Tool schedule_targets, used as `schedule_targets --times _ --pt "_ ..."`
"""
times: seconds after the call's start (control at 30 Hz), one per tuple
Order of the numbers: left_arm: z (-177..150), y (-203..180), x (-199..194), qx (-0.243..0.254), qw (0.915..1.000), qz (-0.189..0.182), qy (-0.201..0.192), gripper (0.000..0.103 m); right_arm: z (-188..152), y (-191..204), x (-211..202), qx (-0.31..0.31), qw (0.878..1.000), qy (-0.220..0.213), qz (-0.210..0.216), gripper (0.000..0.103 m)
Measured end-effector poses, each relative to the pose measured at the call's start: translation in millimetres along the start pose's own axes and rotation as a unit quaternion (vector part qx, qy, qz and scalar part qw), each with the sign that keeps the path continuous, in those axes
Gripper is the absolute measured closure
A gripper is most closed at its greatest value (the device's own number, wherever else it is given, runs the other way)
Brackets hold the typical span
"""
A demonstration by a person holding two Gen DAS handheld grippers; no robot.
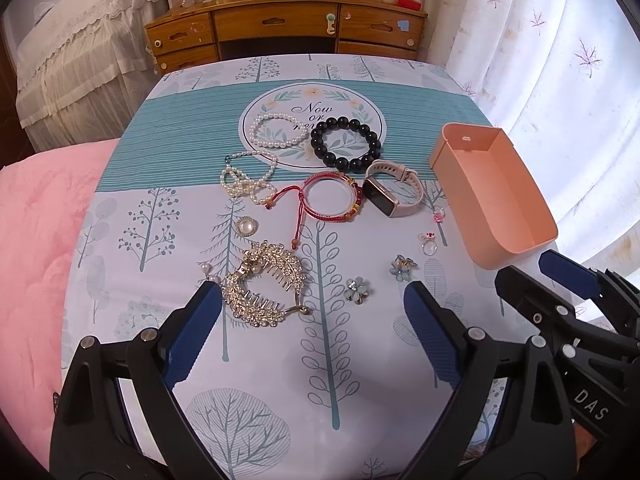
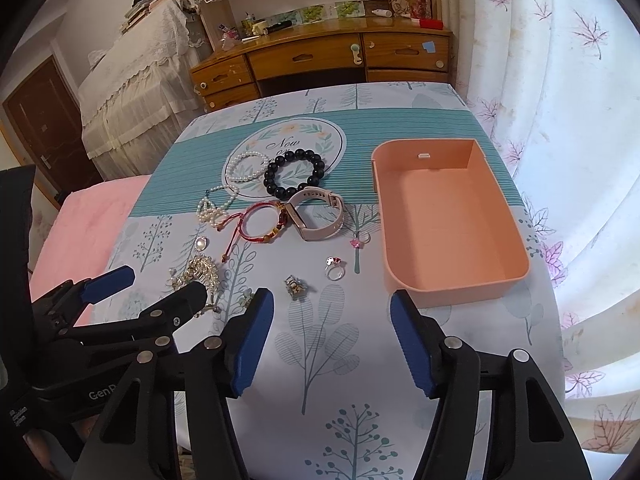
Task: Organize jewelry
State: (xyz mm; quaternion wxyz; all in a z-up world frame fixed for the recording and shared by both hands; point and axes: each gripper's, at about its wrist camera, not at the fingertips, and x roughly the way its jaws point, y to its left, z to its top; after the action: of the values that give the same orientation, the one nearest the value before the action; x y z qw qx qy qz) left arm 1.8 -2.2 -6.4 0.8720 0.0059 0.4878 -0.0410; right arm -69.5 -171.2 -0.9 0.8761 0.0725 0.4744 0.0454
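Note:
Jewelry lies spread on the tablecloth: a white pearl bracelet point(image 1: 277, 131), a black bead bracelet point(image 1: 346, 144), a pearl strand point(image 1: 246, 178), a red cord bracelet point(image 1: 332, 199), a pink watch point(image 1: 394, 188), a gold rhinestone hair comb point(image 1: 262, 282), flower earrings point(image 1: 357, 290), and rings point(image 1: 428, 244). An empty peach box point(image 2: 444, 220) stands at the right. My left gripper point(image 1: 314, 312) is open, low over the cloth just before the comb. My right gripper point(image 2: 332, 328) is open, near the box's front corner.
The table point(image 1: 360, 360) has a tree-print cloth. A pink blanket point(image 1: 36, 240) lies to the left. A wooden desk point(image 1: 288, 28) stands beyond the far edge. White curtains point(image 1: 560, 80) hang at the right.

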Motion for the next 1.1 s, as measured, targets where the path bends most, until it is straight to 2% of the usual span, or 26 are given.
schedule_targets --times 0.37,0.67,1.1 --pt "-1.1 4.8 1.7 -0.005 1.0 -0.001 0.004 0.012 -1.1 1.1 -0.9 0.0 1.0 -0.001 -0.001 0.042" --pt "-0.1 18.6 4.7 -0.03 0.9995 0.004 0.01 0.012 -2.0 3.1 -1.9 -0.002 1.0 -0.001 0.0 0.044" --pt "4.3 38.7 2.6 -0.052 0.9986 0.011 0.009 0.012 -2.0 10.5 3.7 -0.013 1.0 0.002 0.007 0.052"
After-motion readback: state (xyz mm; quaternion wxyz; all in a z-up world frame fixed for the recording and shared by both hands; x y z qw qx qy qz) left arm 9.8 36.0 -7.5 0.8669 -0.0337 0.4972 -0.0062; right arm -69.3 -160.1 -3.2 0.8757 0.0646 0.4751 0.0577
